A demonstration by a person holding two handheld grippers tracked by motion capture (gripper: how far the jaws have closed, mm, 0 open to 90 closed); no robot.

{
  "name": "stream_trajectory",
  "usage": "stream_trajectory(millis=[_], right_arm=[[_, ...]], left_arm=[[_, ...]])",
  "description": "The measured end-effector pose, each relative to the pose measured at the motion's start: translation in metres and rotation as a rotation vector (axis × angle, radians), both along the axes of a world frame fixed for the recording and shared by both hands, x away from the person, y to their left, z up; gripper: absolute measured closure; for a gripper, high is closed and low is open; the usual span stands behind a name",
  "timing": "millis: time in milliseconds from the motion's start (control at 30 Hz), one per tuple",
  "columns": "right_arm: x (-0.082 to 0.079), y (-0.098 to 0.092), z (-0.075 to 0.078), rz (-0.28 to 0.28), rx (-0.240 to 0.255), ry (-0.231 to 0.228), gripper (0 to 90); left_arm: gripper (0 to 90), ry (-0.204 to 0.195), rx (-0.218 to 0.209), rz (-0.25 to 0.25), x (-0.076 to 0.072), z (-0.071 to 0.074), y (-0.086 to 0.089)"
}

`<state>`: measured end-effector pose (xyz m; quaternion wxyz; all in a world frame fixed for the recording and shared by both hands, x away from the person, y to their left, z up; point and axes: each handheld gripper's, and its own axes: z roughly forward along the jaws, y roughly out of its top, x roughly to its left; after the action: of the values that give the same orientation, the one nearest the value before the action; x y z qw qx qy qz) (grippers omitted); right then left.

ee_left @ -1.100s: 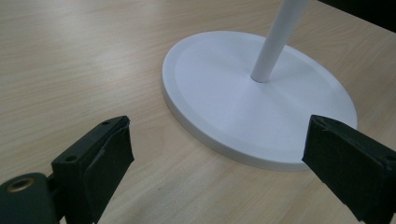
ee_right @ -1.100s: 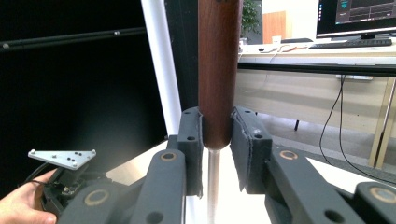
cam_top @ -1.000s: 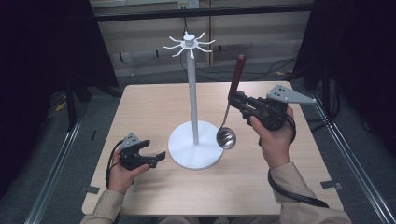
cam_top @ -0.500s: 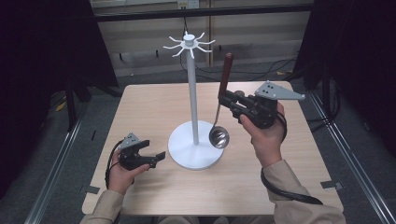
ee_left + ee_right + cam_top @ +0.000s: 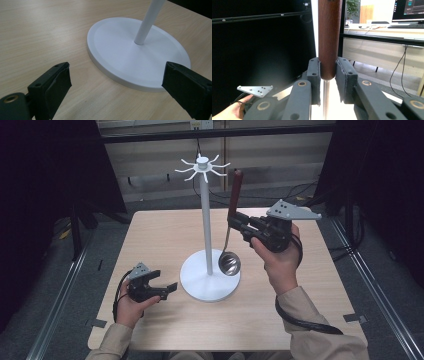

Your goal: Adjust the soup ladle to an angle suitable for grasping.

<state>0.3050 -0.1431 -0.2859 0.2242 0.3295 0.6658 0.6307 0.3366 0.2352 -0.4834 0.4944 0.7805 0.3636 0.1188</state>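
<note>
A white hook stand rises from the table's middle: round base (image 5: 200, 287), thin pole (image 5: 206, 220), ring of hooks (image 5: 202, 165) on top. My right gripper (image 5: 234, 222) is shut on a ladle's brown wooden handle (image 5: 236, 190), held almost upright just right of the pole. The steel bowl (image 5: 229, 265) hangs over the base. In the right gripper view, the handle (image 5: 329, 37) sits clamped between both pads (image 5: 316, 72). My left gripper (image 5: 167, 289) rests open on the table, left of the base. In the left gripper view, the base (image 5: 130, 55) lies ahead of its spread jaws.
The wooden table (image 5: 165, 235) has bare surface around the stand. Dark curtains stand at both sides, and cables run on the floor behind. In the right gripper view, the other hand's grey plate (image 5: 255, 90) shows at lower left, with desks and monitors (image 5: 408, 10) far off.
My right gripper has carried the ladle left toward the pole, and the handle now stands more upright. The left gripper has stayed put and open.
</note>
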Motion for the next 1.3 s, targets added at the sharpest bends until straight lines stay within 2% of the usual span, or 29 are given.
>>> stream_trajectory(millis=[233, 400, 667, 1300], right_arm=[[0.004, 0.006, 0.005, 0.001, -0.016, 0.008, 74.8], [0.006, 0.01, 0.007, 0.017, -0.011, 0.004, 74.7], [0.009, 0.013, 0.01, 0.01, -0.014, 0.01, 74.7], [0.016, 0.022, 0.008, 0.01, -0.03, 0.028, 74.7]], left_arm=[[7.9, 0.003, -0.003, 0.001, 0.0, 0.0, 0.0], [7.9, 0.005, -0.003, 0.002, 0.0, -0.001, 0.0], [7.9, 0.002, 0.0, 0.001, 0.0, 0.0, 0.0], [7.9, 0.0, -0.003, 0.011, 0.0, 0.0, 0.001]])
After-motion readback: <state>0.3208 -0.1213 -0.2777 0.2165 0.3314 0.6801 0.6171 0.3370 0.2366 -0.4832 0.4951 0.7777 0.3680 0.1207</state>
